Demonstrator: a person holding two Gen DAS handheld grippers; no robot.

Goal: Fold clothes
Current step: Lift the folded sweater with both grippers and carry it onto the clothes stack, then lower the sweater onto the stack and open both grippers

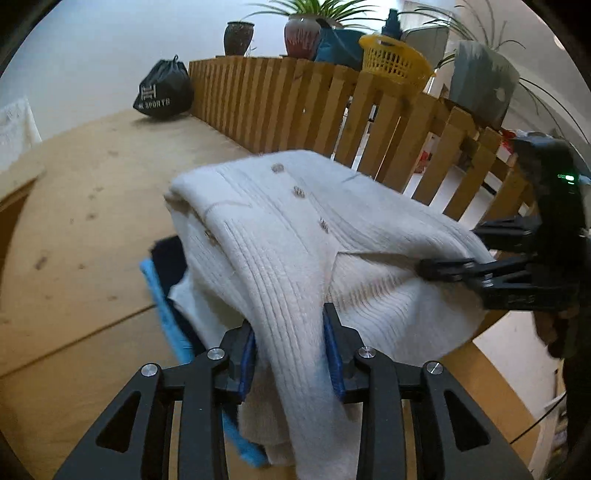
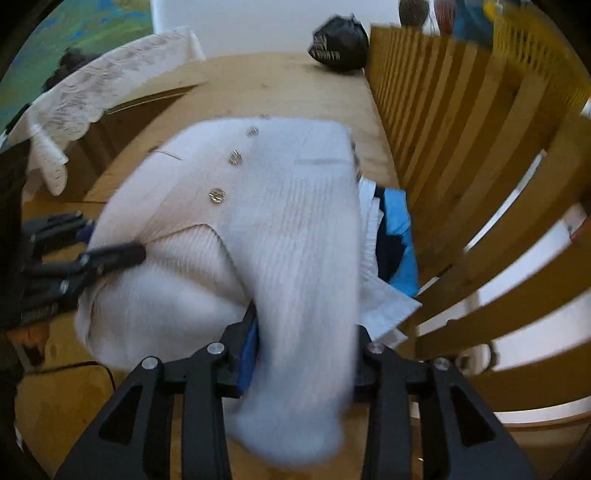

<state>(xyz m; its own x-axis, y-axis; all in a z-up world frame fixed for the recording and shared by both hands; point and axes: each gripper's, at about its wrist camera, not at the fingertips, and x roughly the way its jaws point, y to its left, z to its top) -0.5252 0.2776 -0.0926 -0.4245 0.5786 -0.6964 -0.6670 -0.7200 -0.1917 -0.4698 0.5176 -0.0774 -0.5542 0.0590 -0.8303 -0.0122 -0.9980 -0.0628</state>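
Atop other clothes (image 1: pixel 162 295), folded cream ribbed cardigan (image 1: pixel 280 229).

I can read one word only: "SPORTS", in white under a blocky white logo on the black drawstring bag (image 1: pixel 164 92) on the wooden table (image 1: pixel 92 206). From the right wrist its print is too blurred.

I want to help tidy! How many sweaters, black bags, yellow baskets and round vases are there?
sweater: 1
black bag: 1
yellow basket: 1
round vases: 2
Total: 5
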